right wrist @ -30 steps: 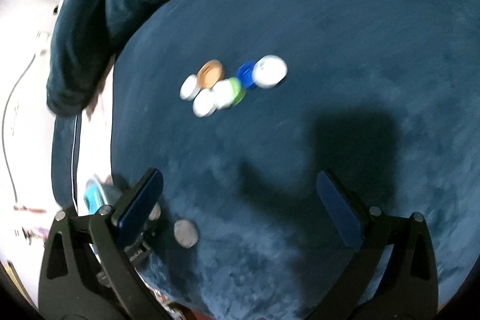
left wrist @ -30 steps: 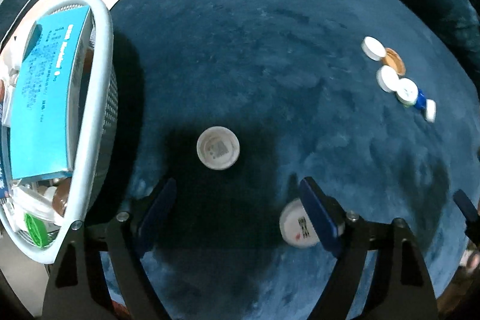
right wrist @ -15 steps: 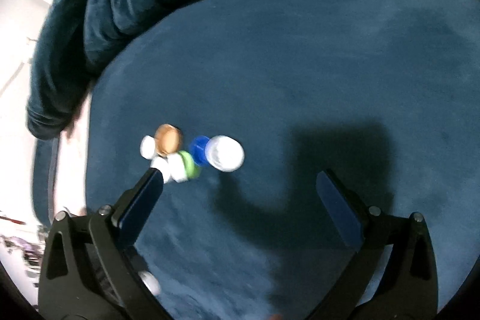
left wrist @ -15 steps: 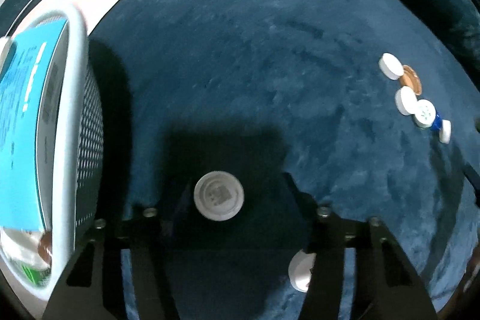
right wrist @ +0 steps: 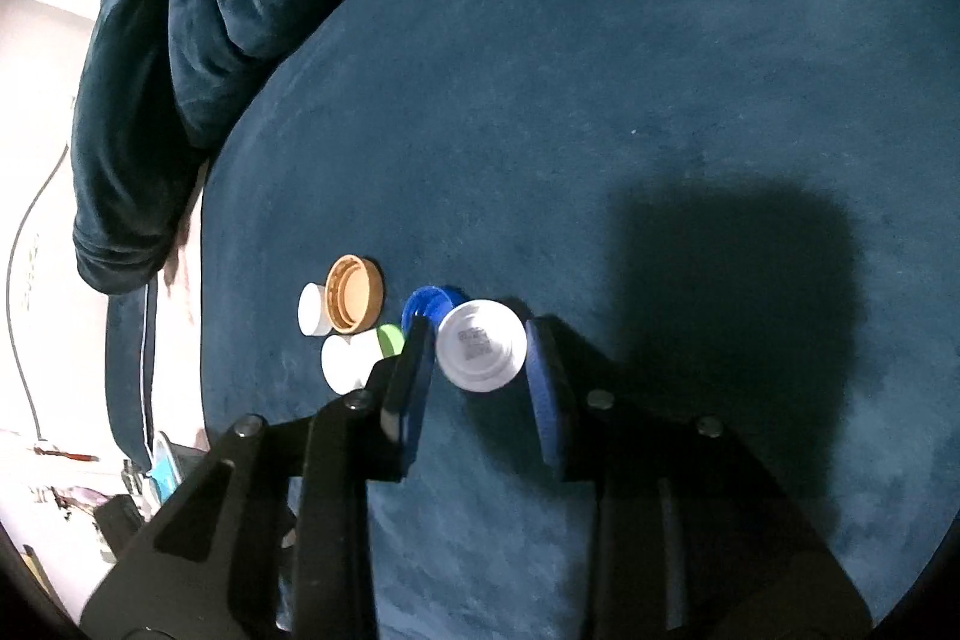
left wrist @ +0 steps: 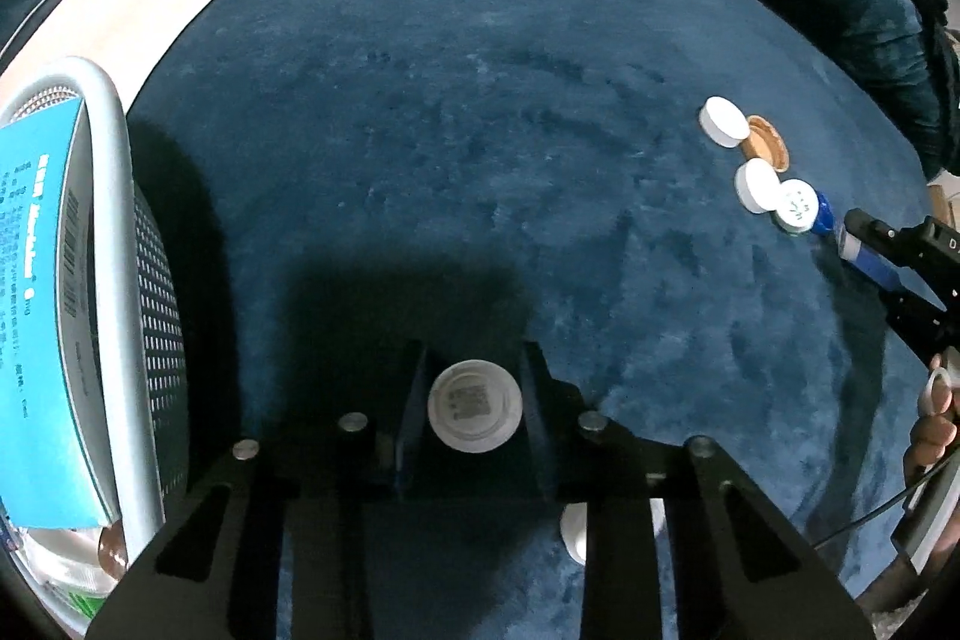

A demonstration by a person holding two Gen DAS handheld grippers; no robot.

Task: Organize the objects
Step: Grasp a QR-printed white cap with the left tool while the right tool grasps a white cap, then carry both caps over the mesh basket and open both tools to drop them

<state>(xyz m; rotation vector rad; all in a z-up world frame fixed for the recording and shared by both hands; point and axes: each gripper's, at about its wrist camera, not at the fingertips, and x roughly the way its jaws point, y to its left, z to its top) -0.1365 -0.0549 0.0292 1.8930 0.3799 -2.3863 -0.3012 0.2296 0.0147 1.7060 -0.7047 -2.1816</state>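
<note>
both grippers closing at once: the left gripper (left wrist: 474,406) narrows its fingers around a white cap (left wrist: 475,405) just right of the basket (left wrist: 111,112); the right gripper (right wrist: 477,358) narrows around another white cap (right wrist: 480,343) far from it. next, likely, lifting both basketward.

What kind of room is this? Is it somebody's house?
Probably a home, maybe a bed or sofa. Everything lies on a soft dark-blue plush blanket that bunches into folds. Loose bottle caps lie on it, and a white mesh basket holds a blue box.
</note>
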